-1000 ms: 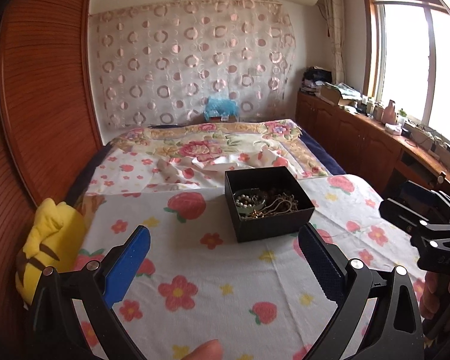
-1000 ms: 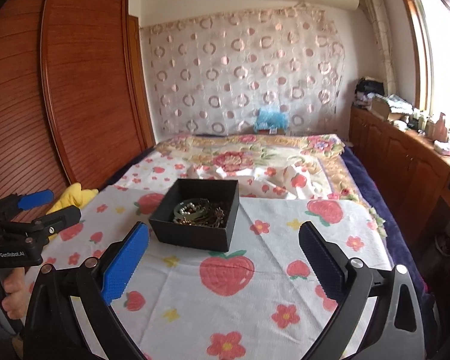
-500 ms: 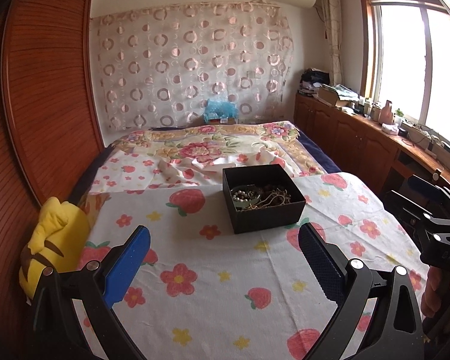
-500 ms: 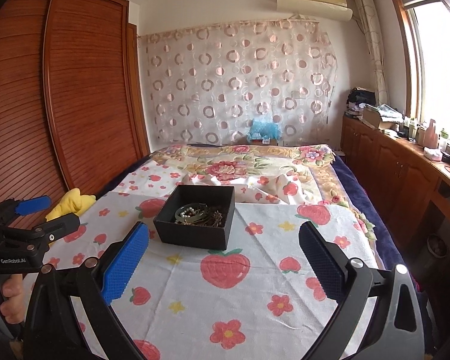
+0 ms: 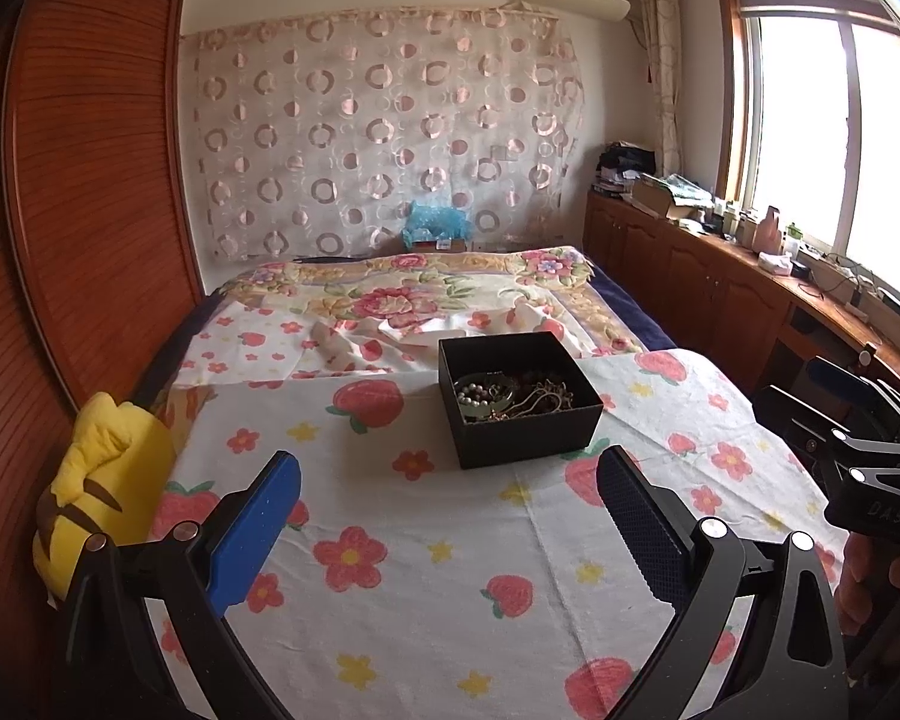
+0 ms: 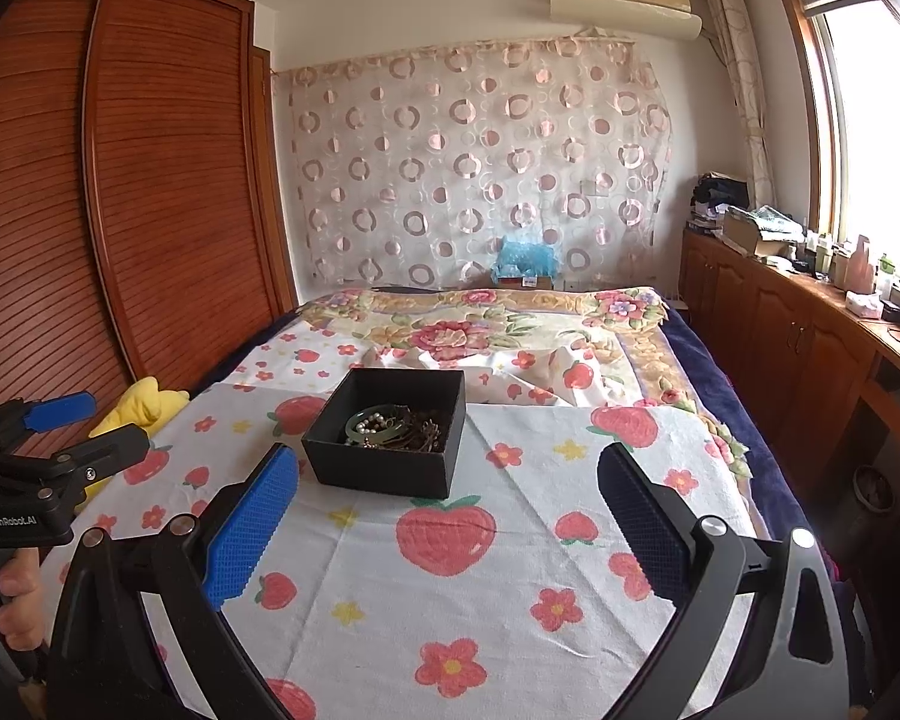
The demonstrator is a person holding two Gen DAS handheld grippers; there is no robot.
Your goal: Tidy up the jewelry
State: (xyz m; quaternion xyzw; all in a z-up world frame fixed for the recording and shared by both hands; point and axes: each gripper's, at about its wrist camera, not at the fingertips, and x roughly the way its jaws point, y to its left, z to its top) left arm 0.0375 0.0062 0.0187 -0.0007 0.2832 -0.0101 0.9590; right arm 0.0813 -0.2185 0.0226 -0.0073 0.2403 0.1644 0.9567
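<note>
Sitting on the white strawberry-and-flower printed cloth [image 5: 426, 546] spread over the bed: one open black square cardboard box [image 5: 519, 399], lidless, upright.

Contents: a mixed heap of jewelry [image 5: 510, 397], all inside the box. Distinguishable items are a pale green bangle [image 6: 371, 427], a short string of pearl-like beads [image 5: 473, 391], and a tangle of dark brown and gold-toned chains [image 6: 423, 427]. Pieces overlap one another; separate count cannot be told.

Tools: left gripper [image 5: 450, 519], blue pad and black pad well apart, holding nothing, hovering above the cloth short of the box. Right gripper [image 6: 450, 519], pads likewise spread wide and empty, box ahead and slightly to its left. Each is held by a hand, partly visible at the frame edge.

Surroundings: yellow plush toy [image 5: 99, 480] at the bed's left edge, wooden wardrobe beside it, circle-patterned curtain on the far wall.

Progress, as judged: no jewelry lies loose on the cloth, and no second container or lid is visible. Everything gathered in the box fits a collecting job at its end; the tangled, unsorted heap equally fits a sorting job with the pieces waiting to be drawn out. The pictures do not settle which.
</note>
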